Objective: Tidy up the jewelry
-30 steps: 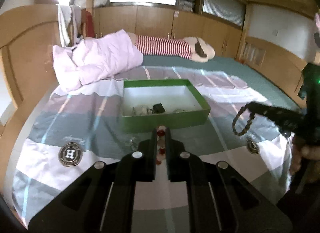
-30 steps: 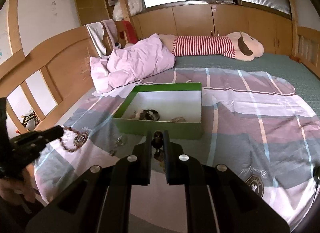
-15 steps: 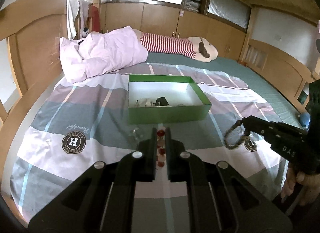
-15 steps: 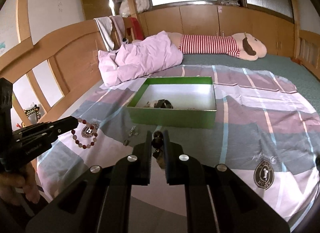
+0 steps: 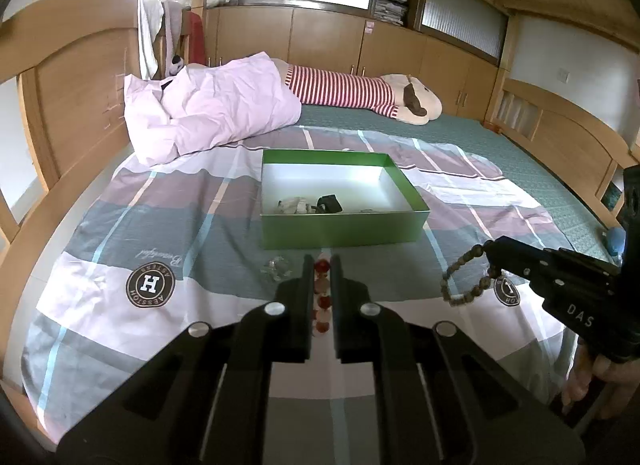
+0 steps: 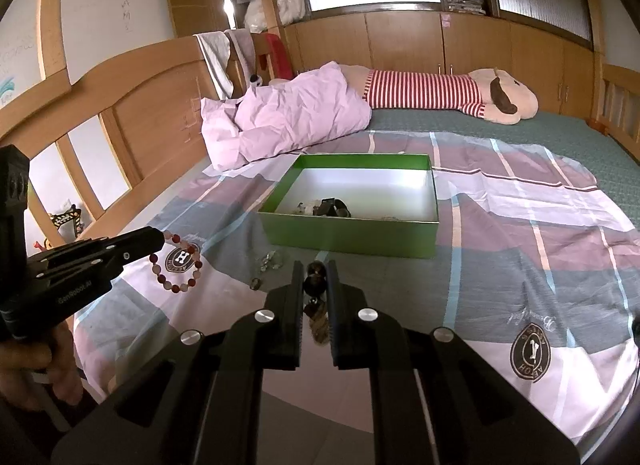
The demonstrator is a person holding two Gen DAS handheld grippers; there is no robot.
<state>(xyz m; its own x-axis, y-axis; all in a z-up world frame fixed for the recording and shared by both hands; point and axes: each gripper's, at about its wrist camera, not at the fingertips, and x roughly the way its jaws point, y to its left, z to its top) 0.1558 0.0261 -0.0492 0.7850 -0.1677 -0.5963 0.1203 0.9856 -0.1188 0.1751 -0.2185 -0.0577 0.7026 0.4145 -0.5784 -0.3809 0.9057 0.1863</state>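
An open green box (image 5: 340,231) (image 6: 352,237) sits on the bedspread with several small jewelry pieces (image 5: 308,204) at its near end. My left gripper (image 5: 322,265) is shut on a red and pink bead bracelet (image 5: 322,297), which dangles as a loop (image 6: 176,265) in the right wrist view. My right gripper (image 6: 314,269) is shut on a dark brown bead bracelet (image 6: 316,317), seen hanging (image 5: 464,281) in the left wrist view. Both grippers hover short of the box's near wall. Small clear pieces (image 5: 276,267) (image 6: 270,259) lie loose on the cover before the box.
A striped bedspread (image 5: 160,225) covers the bed. A pink quilt (image 5: 208,109) and a long striped plush toy (image 5: 360,91) lie behind the box. Wooden bed rails (image 6: 120,113) run along both sides. A hand (image 6: 24,369) holds each gripper's handle.
Both views have drawn back and up from the box, which now looks smaller and farther. The bracelets stay clamped and keep hanging from the fingertips.
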